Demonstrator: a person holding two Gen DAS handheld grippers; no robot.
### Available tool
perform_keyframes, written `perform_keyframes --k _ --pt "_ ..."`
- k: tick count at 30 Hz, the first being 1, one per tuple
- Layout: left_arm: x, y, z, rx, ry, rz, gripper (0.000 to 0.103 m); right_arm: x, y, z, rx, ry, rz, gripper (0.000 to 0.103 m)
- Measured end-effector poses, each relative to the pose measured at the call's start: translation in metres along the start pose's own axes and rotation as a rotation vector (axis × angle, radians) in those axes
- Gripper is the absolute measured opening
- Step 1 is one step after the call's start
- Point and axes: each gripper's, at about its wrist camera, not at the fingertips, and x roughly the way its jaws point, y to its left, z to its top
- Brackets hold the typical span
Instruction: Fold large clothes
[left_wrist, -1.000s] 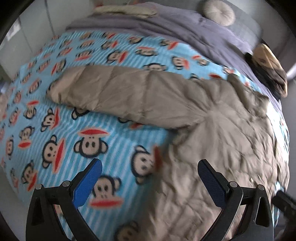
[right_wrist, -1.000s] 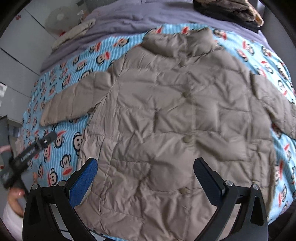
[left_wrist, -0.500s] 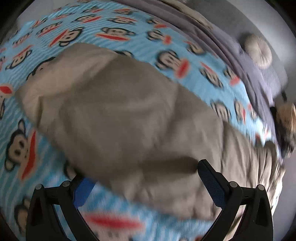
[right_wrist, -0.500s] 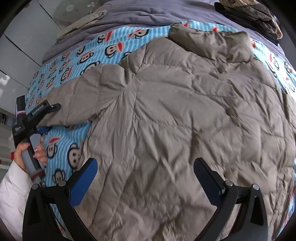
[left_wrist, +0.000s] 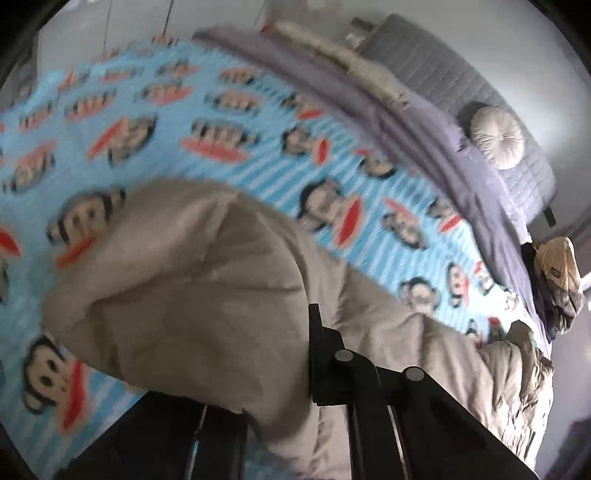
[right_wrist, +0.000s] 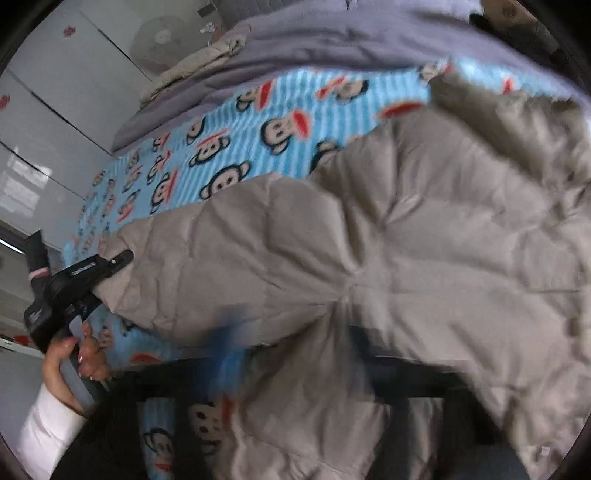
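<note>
Two tools work our beige puffer jacket (right_wrist: 388, 266) on the bed (right_wrist: 258, 122): left tool (right_wrist: 122, 258) clamps the sleeve cuff (left_wrist: 177, 295) toward the bed's left edge; right tool's (right_wrist: 295, 354) state we cannot tell.

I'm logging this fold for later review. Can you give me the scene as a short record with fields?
surface: bed with a blue monkey-print blanket
garment: beige puffer jacket, spread on the blanket
left tongs: closed on the jacket's sleeve end
left hand: grips the tool handle
right tongs: low at the jacket's body, blurred; open or shut unclear
behind: purple duvet, round cushion, pile of clothes
</note>
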Motion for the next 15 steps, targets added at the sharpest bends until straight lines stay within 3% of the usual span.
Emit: perform_keyframes --k 5,6,7,11,15 --pt "-0.056 -0.04 0.007 0.084 -0.104 -0.087 0.011 0.038 -0.006 0.002 0.048 0.049 0.093 0.009" --pt "-0.069 -0.055 0.007 0.114 -0.118 -0.135 0.011 0.049 -0.009 0.002 0.063 0.072 0.113 0.009" --pt "-0.076 -0.067 0.006 0.13 -0.203 -0.299 0.011 0.055 -0.012 0.002 0.078 0.086 0.123 0.009" --pt "-0.105 -0.132 -0.009 0.249 -0.218 -0.414 0.011 0.064 -0.031 0.005 0.154 0.149 0.21 0.008" --pt "-0.112 -0.223 -0.046 0.429 -0.191 -0.512 0.011 0.022 -0.061 0.0 0.177 0.136 0.258 0.008"
